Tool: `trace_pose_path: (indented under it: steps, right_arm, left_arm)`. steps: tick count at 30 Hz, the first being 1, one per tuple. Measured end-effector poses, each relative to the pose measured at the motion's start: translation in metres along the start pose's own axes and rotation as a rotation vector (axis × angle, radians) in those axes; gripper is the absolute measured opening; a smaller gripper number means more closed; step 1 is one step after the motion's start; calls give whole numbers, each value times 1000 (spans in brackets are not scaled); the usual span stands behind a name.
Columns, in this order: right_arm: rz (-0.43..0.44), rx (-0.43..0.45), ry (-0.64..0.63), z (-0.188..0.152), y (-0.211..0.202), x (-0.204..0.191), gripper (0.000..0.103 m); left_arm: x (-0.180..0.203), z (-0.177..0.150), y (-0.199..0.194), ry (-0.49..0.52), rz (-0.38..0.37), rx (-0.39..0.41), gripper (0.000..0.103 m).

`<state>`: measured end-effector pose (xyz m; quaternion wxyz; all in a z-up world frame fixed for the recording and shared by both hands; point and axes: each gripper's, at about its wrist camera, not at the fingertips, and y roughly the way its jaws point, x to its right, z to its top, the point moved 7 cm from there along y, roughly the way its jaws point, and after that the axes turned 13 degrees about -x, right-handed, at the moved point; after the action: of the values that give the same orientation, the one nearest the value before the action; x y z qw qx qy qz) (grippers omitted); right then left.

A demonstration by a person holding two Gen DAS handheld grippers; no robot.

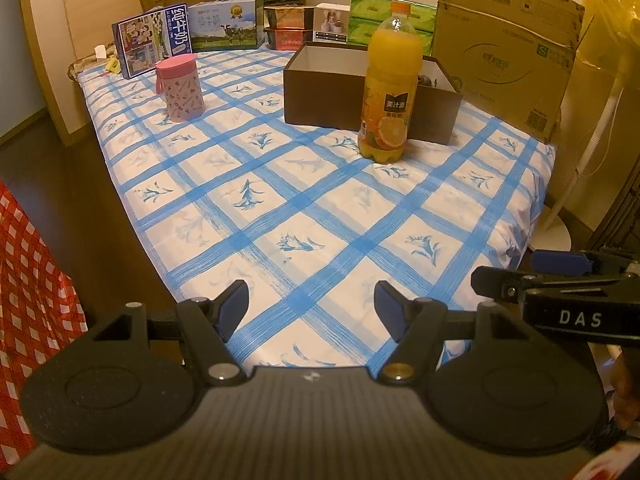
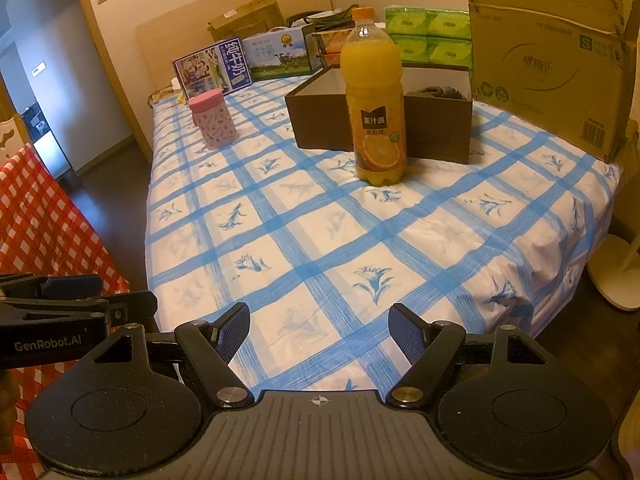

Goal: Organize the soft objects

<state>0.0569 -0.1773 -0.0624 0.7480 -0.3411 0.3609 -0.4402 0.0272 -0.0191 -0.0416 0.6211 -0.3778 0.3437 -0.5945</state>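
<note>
A dark brown open box [image 1: 360, 98] [image 2: 316, 120] stands on the blue-checked bed cover [image 1: 304, 216] [image 2: 320, 248]. A bit of dark soft fabric [image 2: 436, 91] [image 1: 426, 80] shows over its far right rim. An orange juice bottle [image 1: 390, 88] [image 2: 374, 100] stands upright in front of the box. Left of it stands a pink lidded cup [image 1: 180, 90] [image 2: 214, 122]. My left gripper [image 1: 312, 300] is open over the bed's near edge, holding nothing. My right gripper [image 2: 319, 324] is open beside it, also with nothing between its fingers. Each gripper appears at the side of the other's view.
Milk cartons [image 1: 150, 42] [image 2: 212, 66], green tissue packs [image 1: 394, 20] [image 2: 428, 38] and small boxes line the headboard end. A large cardboard box [image 1: 508, 48] [image 2: 552, 52] stands at the right. A red checked cloth [image 1: 28, 280] [image 2: 44, 220] hangs left; a white fan base [image 2: 616, 276] right.
</note>
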Motion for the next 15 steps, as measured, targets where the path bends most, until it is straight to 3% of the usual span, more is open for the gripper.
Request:
trace_pose_path:
  steps: [15]
  right_arm:
    - [-2, 0, -4, -2, 2, -2, 76]
  left_arm:
    - [2, 1, -1, 6, -1, 2, 67]
